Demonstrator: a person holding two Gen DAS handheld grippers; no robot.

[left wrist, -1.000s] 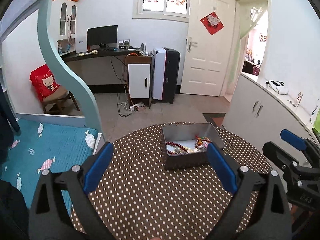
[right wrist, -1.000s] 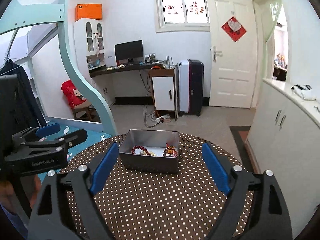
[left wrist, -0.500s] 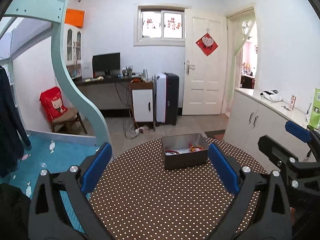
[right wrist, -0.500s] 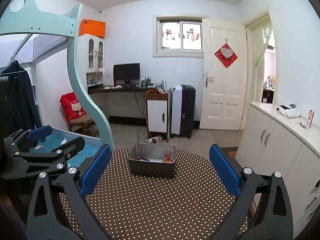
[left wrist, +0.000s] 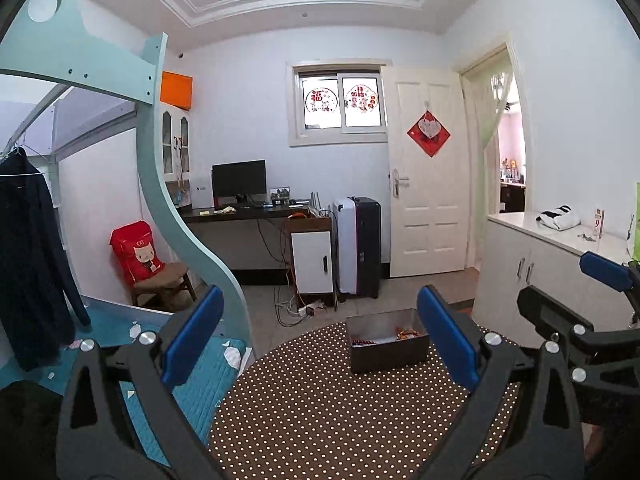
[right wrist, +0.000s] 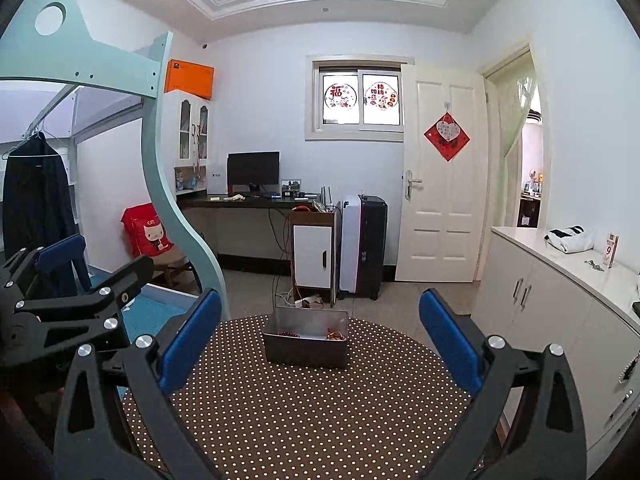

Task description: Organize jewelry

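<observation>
Both grippers are hovering above the near half of a round polka-dot table (right wrist: pixel 304 408), spread wide and gripping nothing. Left gripper (left wrist: pixel 320 340) is showing its 2 blue pads (left wrist: pixel 192 336) far apart, framing the tin (left wrist: pixel 387 340) from the near side, well short of it. Right gripper (right wrist: pixel 320 340) is doing the same in its own view, its pads (right wrist: pixel 450 340) standing either side of the tin (right wrist: pixel 306 343) without touching it.

That grey metal tin is sitting on the far part of the table, open at the top. Inside, a string of dark red beads (right wrist: pixel 289 334) is lying toward the left and a small red and gold piece (right wrist: pixel 335 336) toward the right; other contents are too small to tell.

Nothing is standing between the grippers and the tin. Each gripper is appearing at the edge of the other's view, the right one (left wrist: pixel 580 320) beside the left, both pointing forward and roughly level.

Beyond the table, a suitcase (right wrist: pixel 363 246), a small white cabinet (right wrist: pixel 313 258), a desk with a monitor (right wrist: pixel 253 169) and a white door (right wrist: pixel 440 184) are lining the far wall. A teal bunk frame (right wrist: pixel 176 208) is curving up at the left.
</observation>
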